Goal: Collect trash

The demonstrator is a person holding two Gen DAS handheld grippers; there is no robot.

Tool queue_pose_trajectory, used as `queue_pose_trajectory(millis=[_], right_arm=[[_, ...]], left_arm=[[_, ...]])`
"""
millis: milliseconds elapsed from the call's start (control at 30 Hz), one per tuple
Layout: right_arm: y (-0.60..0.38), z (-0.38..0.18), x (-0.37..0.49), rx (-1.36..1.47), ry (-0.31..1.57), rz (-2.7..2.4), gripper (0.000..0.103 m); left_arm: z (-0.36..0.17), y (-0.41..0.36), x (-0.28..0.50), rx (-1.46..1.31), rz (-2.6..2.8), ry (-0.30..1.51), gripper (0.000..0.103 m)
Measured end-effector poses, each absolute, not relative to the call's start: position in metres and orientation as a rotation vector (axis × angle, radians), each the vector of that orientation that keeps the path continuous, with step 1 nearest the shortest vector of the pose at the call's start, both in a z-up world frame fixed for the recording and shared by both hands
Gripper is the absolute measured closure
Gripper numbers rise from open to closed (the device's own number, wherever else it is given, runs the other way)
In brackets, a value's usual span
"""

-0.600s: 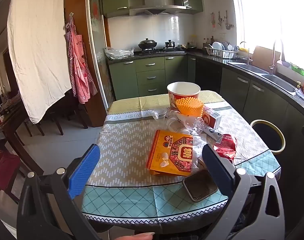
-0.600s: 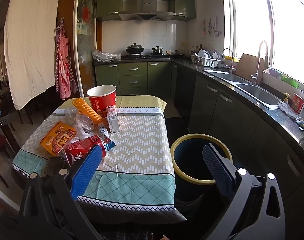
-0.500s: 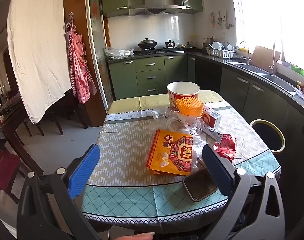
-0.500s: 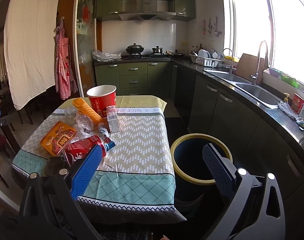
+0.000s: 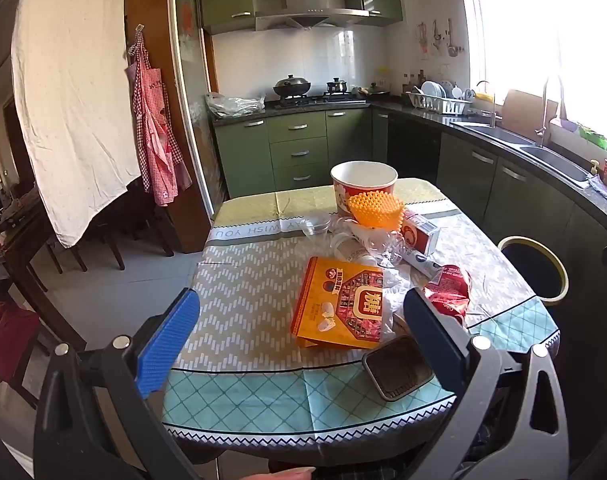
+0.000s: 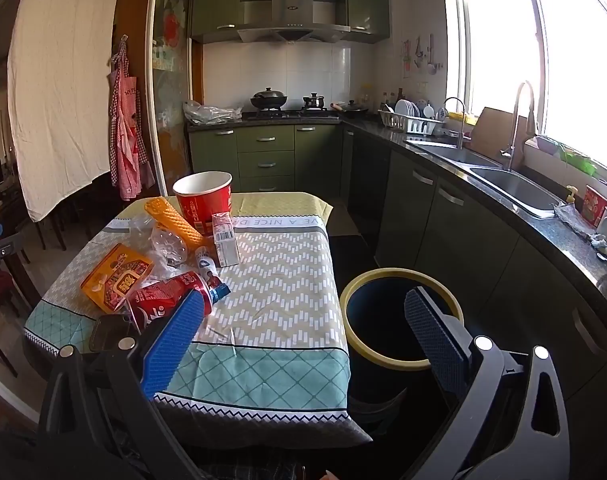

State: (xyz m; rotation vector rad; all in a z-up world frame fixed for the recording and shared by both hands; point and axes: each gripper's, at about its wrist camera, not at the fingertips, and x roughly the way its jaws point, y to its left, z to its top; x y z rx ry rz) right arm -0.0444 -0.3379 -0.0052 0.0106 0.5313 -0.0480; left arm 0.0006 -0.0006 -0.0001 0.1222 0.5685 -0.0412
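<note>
Both claws gape empty; only the right wrist view shows the whole bin (image 6: pixel 399 320).

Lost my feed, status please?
Both tools open, empty: left tool, right tool. Trash pile untouched on table. Bin beside table, path clear.

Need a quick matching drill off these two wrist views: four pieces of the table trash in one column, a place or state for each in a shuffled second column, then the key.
Things:
1. paper bucket
2. orange box
3. crushed red can
4. dark tray

Places or states:
A. lying flat, printed face up, in the middle of the pile
B. standing upright at the far end of the table
C. nearest the table's front edge, open side up
D. lying on its side, dented

Pairs: 1-B, 2-A, 3-D, 4-C
</note>
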Motion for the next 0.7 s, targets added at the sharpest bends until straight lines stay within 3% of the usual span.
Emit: queue_pose_trajectory(millis=[700], right_arm=[[-0.337, -0.005, -0.044, 0.009, 0.532, -0.049, 0.004]], left_arm=[[-0.007, -0.002, 0.0, 0.119, -0.06, 0.584, 0.006]])
